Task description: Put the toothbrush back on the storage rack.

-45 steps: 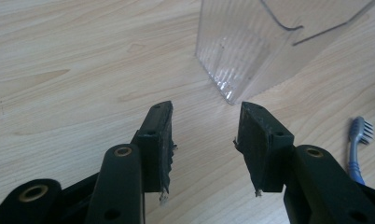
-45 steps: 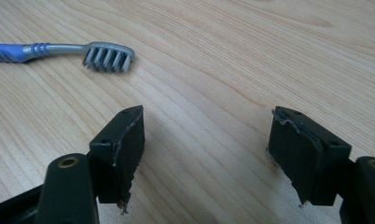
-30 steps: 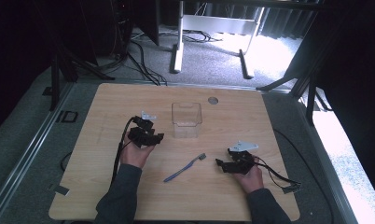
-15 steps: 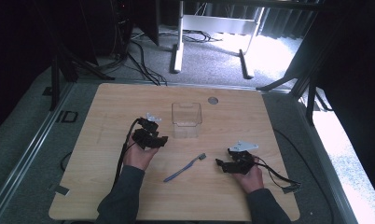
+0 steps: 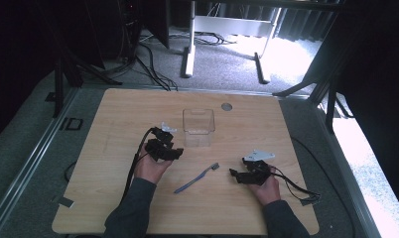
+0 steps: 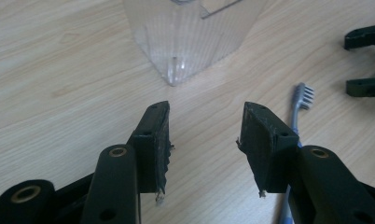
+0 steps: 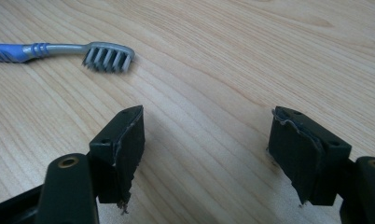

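Observation:
A blue and grey toothbrush [image 5: 196,177] lies flat on the wooden table [image 5: 113,114], its bristle head toward the right. Behind it stands a clear, empty plastic container [image 5: 198,127]. My left gripper [image 5: 177,154] hovers just left of the container's near corner. In the left gripper view its jaws [image 6: 206,116] are open and have just been opening, with bare wood between them, the container [image 6: 190,37] ahead and the toothbrush [image 6: 300,105] to the right. My right gripper [image 5: 233,173] rests right of the brush head. It is open [image 7: 206,116], with the toothbrush [image 7: 106,55] ahead to its left.
A small round metal disc [image 5: 227,106] is set into the table near its far edge. Black cables trail from both grippers, one off the right edge [image 5: 299,186]. Beyond the table are grey floor, loose cables and white desk legs [image 5: 187,62].
My left gripper has shifted slightly to the right and nearer, beside the container's corner. The right gripper, the toothbrush and the container have stayed put.

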{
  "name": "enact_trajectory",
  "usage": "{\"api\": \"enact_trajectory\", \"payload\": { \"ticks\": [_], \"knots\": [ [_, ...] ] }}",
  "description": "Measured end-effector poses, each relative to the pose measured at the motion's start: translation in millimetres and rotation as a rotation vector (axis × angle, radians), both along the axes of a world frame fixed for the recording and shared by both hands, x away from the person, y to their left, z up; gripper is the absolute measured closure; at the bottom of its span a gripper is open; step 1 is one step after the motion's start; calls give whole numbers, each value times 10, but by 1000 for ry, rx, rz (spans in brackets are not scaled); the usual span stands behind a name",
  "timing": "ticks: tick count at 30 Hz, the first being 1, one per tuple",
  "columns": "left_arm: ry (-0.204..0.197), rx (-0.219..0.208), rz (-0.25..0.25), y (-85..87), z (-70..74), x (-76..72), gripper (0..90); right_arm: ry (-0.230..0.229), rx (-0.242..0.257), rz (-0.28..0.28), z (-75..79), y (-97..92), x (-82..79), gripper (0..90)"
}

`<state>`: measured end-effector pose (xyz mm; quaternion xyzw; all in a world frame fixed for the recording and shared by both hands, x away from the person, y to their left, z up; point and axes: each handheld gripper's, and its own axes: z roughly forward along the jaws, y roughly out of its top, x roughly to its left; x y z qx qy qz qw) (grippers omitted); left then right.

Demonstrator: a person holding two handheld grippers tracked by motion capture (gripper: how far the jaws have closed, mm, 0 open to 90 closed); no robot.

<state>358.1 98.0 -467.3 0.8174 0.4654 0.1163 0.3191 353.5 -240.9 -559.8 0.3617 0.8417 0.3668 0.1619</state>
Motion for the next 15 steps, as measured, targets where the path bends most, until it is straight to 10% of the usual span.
{"api": "enact_trajectory", "payload": {
  "ticks": [15],
  "knots": [
    [12, 7, -32, -147, 8, -41, 528, 0, 1, 0, 0, 0, 0, 266]
  ]
}}
